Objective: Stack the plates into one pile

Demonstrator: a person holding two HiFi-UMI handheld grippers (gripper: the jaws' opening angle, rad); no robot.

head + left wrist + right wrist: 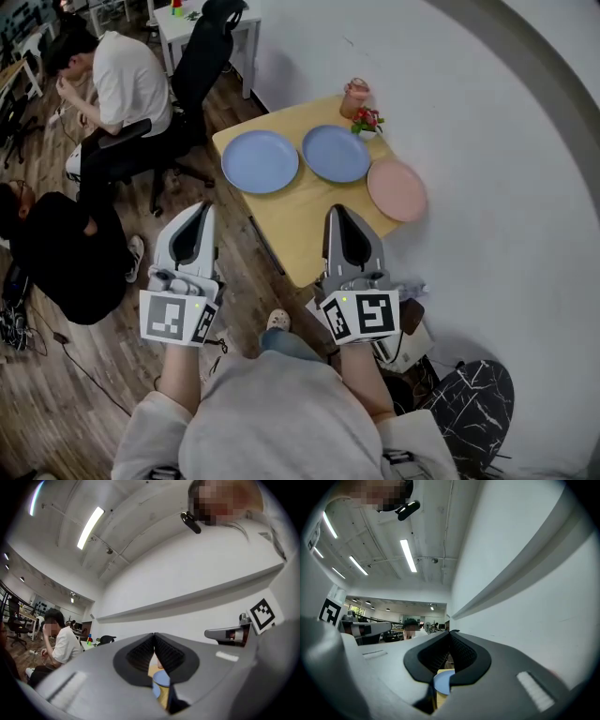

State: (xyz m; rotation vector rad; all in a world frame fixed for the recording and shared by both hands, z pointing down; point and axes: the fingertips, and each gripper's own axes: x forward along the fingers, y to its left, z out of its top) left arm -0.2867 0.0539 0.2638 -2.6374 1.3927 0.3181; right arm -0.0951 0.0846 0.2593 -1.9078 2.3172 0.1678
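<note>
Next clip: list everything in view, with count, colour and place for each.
blue plates: two, blue, side by side at the table's far end, not stacked
pink plate: one, pink, at the table's right edge by the wall
jar: one, pinkish, far corner of the table
flower pot: one, white with red flowers, beside the jar
table: one, light wood, against the white wall
seated people: two, one in white and one in black, at the left
office chair: one, black, behind the table
left gripper: one, grey, shut, empty, short of the table
right gripper: one, grey, shut, empty, over the table's near end

On the table (309, 239), left plate (260, 161), middle plate (336, 153) and right plate (397, 190) lie in a row.
</note>
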